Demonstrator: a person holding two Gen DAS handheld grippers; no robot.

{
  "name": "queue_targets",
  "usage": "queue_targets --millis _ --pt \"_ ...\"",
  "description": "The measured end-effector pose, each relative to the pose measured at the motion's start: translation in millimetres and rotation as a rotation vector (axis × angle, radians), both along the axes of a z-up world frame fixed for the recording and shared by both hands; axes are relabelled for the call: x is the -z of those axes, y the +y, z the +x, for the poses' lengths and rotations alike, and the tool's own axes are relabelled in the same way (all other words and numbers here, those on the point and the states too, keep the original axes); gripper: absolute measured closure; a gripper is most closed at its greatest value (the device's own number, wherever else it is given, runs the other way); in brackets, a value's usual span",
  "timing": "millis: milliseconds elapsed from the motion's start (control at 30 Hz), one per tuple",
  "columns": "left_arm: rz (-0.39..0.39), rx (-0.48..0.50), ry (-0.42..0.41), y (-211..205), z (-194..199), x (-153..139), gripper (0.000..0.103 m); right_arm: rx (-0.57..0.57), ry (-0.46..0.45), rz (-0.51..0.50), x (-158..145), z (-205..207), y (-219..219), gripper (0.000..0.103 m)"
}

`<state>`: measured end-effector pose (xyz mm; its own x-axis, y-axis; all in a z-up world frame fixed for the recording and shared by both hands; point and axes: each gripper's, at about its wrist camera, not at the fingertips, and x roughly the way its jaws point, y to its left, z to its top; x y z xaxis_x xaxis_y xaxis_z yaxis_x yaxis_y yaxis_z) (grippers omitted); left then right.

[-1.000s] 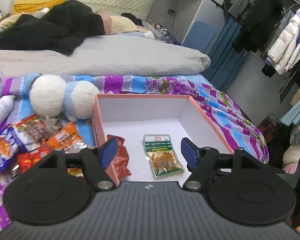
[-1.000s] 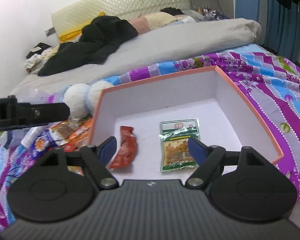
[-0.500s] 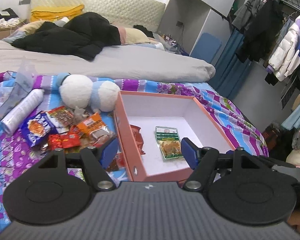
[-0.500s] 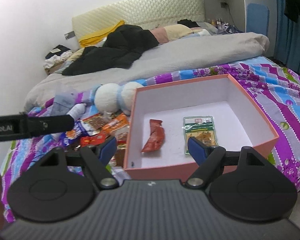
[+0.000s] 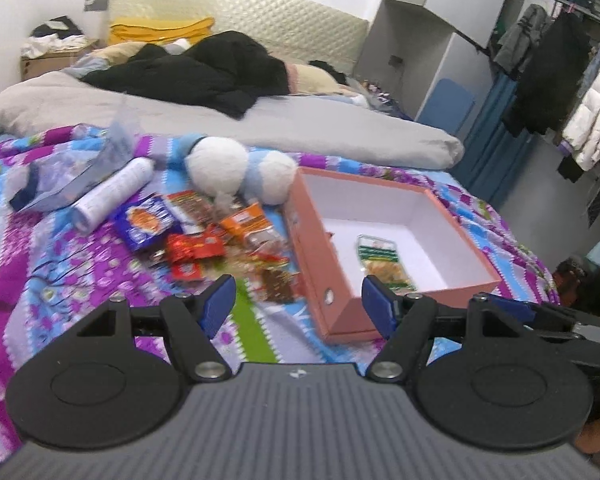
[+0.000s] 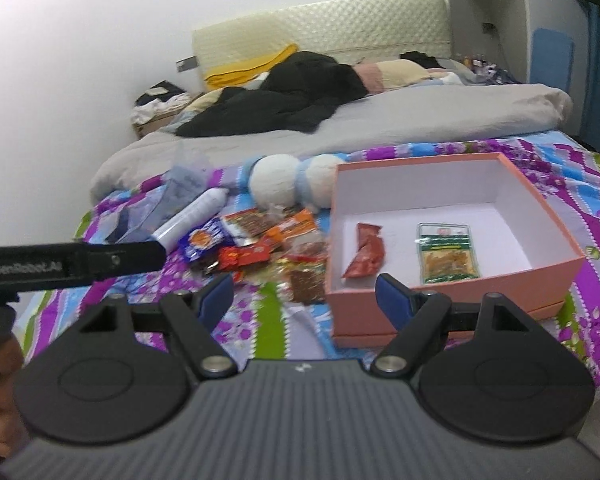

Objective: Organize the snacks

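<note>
Two packets lie inside our pink box [image 6: 452, 320], leaving bare floor; only the right view shows the red one [image 6: 366, 256]. Both grippers [image 5: 298, 304] [image 6: 304, 298] gape, empty.

place: home bedroom | cues: bed [image 5: 260, 128], headboard [image 6: 320, 24] (quilted), hanging clothes [image 5: 588, 120]

Purple-and-blue patterned bedspread [image 5: 60, 256] over the bed; grey duvet [image 5: 300, 128] behind it — a heap of black clothing [image 5: 204, 72] on top. White-and-blue plush toy [image 6: 292, 184] beside a white cylindrical bottle [image 6: 192, 216]. Jackets hanging on a rack [image 5: 560, 80] — far right.
</note>
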<state>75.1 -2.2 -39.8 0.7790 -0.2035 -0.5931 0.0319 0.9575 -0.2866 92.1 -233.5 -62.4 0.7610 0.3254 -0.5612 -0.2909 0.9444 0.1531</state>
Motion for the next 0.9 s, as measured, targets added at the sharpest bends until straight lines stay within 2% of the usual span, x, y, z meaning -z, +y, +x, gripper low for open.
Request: queue_targets --millis 300,500,600,900 --pt "-0.004 -0.083 0.030 26.8 -37.0 21.2 0.029 -0.097 0.008 -0.034 13.2 -30.9 29.0 0.024" --pt "-0.029 -0.119 0.042 39.6 -45.8 34.2 0.029 -0.124 0.017 -0.059 19.7 -34.6 40.8 0.024" --pt "-0.040 -0.119 0.069 40.6 -42.2 42.6 0.029 -0.127 0.004 -0.077 23.0 -33.8 45.6 0.024" --pt "-0.123 -0.140 0.143 52.9 -15.9 73.8 0.029 -0.148 0.057 -0.094 42.6 -21.0 58.1 0.025"
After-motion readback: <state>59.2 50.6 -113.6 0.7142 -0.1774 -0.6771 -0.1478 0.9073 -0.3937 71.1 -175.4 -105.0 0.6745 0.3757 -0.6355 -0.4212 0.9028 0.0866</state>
